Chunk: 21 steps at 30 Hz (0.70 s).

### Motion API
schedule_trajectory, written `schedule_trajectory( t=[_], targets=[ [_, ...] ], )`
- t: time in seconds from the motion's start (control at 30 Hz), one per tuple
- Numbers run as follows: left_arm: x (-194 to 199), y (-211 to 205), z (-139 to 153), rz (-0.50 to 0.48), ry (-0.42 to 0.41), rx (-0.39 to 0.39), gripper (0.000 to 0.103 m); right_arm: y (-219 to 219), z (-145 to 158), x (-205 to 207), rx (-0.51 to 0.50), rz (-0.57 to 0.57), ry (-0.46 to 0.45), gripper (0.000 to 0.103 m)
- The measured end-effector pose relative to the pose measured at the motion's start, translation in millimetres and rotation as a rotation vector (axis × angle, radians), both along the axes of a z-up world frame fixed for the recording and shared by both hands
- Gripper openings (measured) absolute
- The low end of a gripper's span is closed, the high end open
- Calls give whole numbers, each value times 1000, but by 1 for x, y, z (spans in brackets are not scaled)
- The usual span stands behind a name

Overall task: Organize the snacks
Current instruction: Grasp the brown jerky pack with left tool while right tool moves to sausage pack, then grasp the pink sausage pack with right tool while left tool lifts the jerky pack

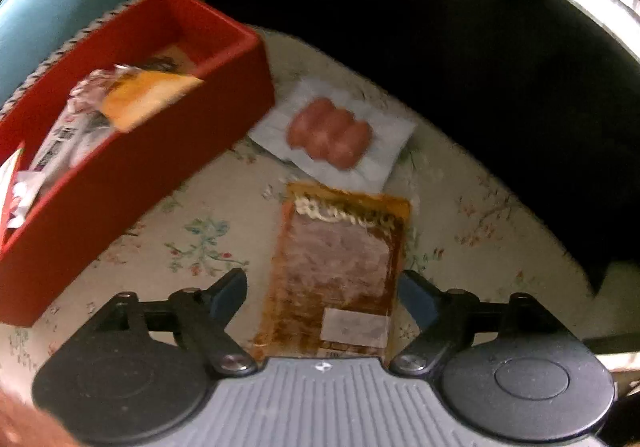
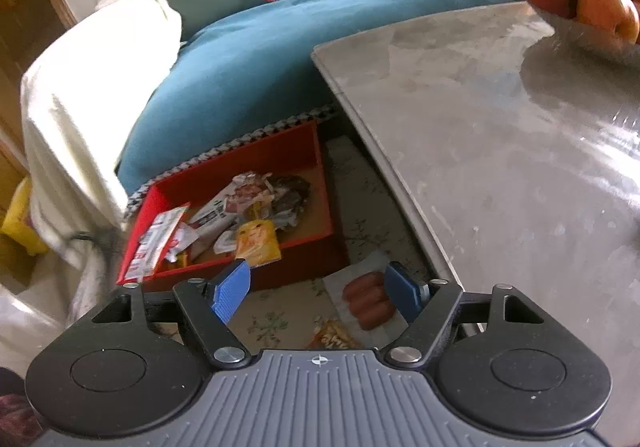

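Left wrist view: left gripper (image 1: 322, 295) spread wide astride brown snack packet (image 1: 336, 271) on floral cloth (image 1: 208, 247), long axis along fingers, red box (image 1: 160, 167) ahead-left; right gripper (image 2: 316, 293) likewise spread, higher, farther off.

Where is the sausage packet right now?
The sausage packet lies on the floral cloth, right of the red box, just beyond the orange packet.
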<state>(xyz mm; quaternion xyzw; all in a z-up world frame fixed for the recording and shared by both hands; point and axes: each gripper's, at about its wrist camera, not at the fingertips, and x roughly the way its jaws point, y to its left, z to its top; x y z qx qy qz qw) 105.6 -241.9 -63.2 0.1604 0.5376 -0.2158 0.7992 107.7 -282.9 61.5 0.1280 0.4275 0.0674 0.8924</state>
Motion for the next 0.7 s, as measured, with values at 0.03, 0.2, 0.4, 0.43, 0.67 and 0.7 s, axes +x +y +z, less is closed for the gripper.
schedule_trajectory(
  t=[0.03, 0.2, 0.4, 0.43, 0.67, 0.7],
  targets=[
    [-1, 0, -3, 8, 0, -3, 80, 0, 0, -1, -2, 0, 1, 80],
    [-10, 18, 3, -1, -13, 1, 63, -2, -2, 0, 45, 12, 13, 84],
    [-19, 87, 7, 74, 51, 11, 61, 23, -4, -6, -21, 66, 16, 86],
    [-22, 98, 9, 83, 56, 13, 61, 36, -4, -9, -44, 119, 6, 86],
    [-28, 164, 15, 170, 145, -69, 61, 61, -66, 35, -266, 221, 192, 86],
    [-27, 168, 16, 175, 155, -91, 61, 60, -74, 44, -288, 227, 208, 86]
  ],
)
